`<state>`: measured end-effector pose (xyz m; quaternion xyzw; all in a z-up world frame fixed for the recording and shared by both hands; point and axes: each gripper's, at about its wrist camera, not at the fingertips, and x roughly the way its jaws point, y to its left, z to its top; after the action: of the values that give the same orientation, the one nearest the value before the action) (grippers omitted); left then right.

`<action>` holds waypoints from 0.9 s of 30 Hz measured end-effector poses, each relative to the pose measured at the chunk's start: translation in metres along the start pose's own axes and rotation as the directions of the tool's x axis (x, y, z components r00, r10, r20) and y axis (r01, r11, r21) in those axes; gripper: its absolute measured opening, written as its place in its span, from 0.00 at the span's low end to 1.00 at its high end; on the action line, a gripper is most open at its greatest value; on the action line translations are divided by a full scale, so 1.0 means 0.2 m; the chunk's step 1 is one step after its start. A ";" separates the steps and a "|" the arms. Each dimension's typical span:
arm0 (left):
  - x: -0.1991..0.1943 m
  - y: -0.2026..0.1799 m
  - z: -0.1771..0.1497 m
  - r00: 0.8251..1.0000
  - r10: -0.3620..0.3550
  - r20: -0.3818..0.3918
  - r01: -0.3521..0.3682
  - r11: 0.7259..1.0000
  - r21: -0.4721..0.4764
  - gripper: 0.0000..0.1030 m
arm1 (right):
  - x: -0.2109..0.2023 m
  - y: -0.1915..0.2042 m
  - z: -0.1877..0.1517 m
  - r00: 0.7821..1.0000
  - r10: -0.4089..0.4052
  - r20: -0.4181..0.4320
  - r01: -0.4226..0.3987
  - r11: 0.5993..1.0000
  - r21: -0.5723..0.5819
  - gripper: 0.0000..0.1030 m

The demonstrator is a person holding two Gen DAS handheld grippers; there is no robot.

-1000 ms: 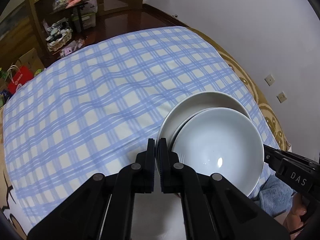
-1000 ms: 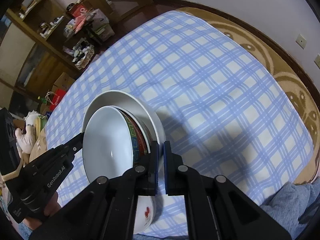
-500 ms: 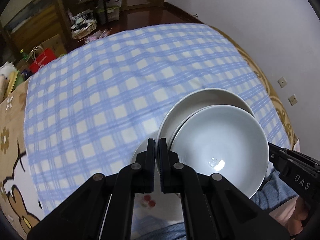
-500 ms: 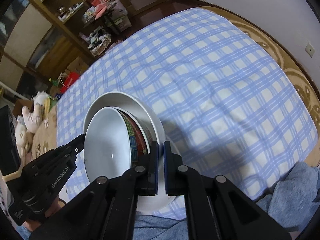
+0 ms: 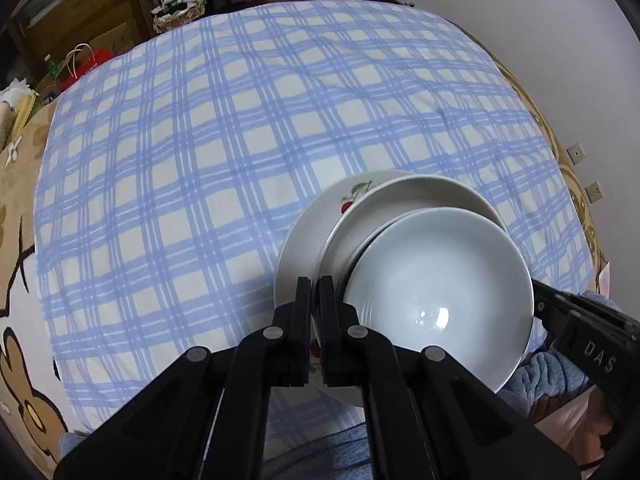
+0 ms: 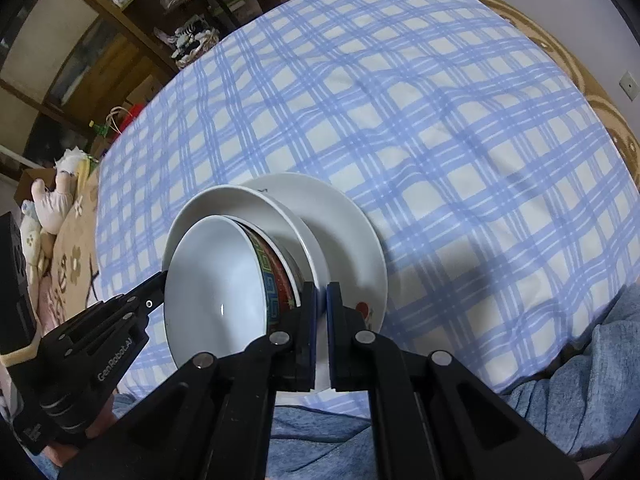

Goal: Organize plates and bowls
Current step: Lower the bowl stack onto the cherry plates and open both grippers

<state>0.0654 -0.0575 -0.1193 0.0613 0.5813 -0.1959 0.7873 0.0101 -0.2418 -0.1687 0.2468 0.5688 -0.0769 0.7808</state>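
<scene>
both grippers pinch the same stack of crockery from opposite sides. left gripper (image 5: 316, 292), seen from its own camera, has its jaws drawn nearly together on the rim of the deep white plate (image 5: 408, 200); the gap between the fingers is a thin slit filled by that rim. right gripper (image 6: 321, 296) is likewise almost closed, with the same plate's (image 6: 224, 204) rim caught between its fingers at the 5 o'clock edge of the stack.

nested in the deep plate is a bowl (image 5: 436, 284), white inside, with a red, green and blue patterned band on its outer wall (image 6: 272, 276). the stack is tilted, the bowl's mouth facing the left camera.

under and behind the stack lies a flat white plate (image 6: 344, 232) with a cherry print (image 5: 352, 198), resting on the blue-and-cream checked cloth (image 5: 200, 140). whether the held stack touches this plate i cannot tell.

from the left camera the stack sits at about 4 o'clock in the frame, with the other gripper's body (image 5: 588, 340) at 4 o'clock beyond it. from the right camera the stack is at 8 o'clock, the left tool's body (image 6: 88, 352) beside it.

at 11 o'clock stand wooden shelves (image 6: 132, 4) and a basket (image 5: 178, 10). blue fabric (image 6: 580, 380) lies along the near edge.
</scene>
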 end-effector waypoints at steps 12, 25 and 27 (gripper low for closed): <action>-0.18 -0.02 0.08 0.992 0.037 0.117 -0.045 0.997 0.064 0.04 | -0.23 0.05 0.10 0.992 0.006 0.124 0.003 0.997 -0.077 0.03; -0.47 -0.03 -0.03 0.956 0.122 0.265 -0.148 0.986 0.080 0.30 | -0.43 0.08 -0.01 0.976 0.057 0.209 -0.017 0.981 -0.191 0.41; -0.52 -0.03 -0.06 0.948 0.124 0.292 -0.154 0.985 0.082 0.35 | -0.46 0.07 -0.02 0.972 0.057 0.226 -0.012 0.981 -0.196 0.49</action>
<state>0.0271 -0.0350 -0.0241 0.1143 0.4447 -0.1765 0.8706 -0.0191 -0.2416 -0.0808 0.1693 0.4747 -0.0356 0.8630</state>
